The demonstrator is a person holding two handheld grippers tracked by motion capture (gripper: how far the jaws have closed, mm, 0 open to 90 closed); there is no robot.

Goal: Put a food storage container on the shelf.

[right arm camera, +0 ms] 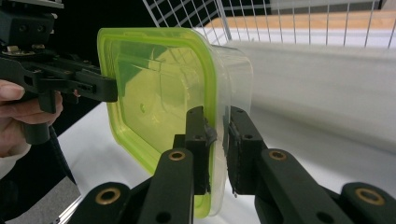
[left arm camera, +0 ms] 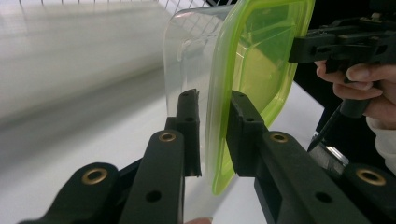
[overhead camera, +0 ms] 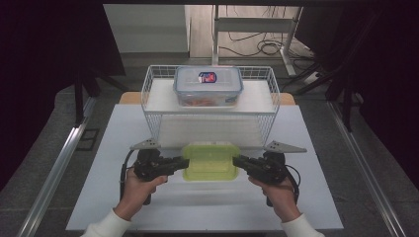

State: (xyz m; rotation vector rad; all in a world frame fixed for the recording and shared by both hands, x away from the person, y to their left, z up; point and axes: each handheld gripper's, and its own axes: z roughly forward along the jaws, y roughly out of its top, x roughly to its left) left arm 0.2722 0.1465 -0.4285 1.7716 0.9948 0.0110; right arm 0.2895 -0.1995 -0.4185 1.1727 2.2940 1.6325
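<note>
Both tongs, left tongs (overhead camera: 184, 163) and right tongs (overhead camera: 236, 162), pinched opposite rims of the green-lidded container (overhead camera: 210, 161) above the counter (overhead camera: 113, 148), before the wire basket (overhead camera: 158, 106).

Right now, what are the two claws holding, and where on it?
Both hold the green-lidded container: the left claw pinches its left rim, the right claw its right rim.

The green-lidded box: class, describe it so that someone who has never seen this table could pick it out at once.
Start at the wire rack on the white table. Just in front of it, between two black claws, left and right, is the box, each claw clamped on one end. Its lid is lime green, whereas the box on the rack has a clear, blue-edged lid.
</note>
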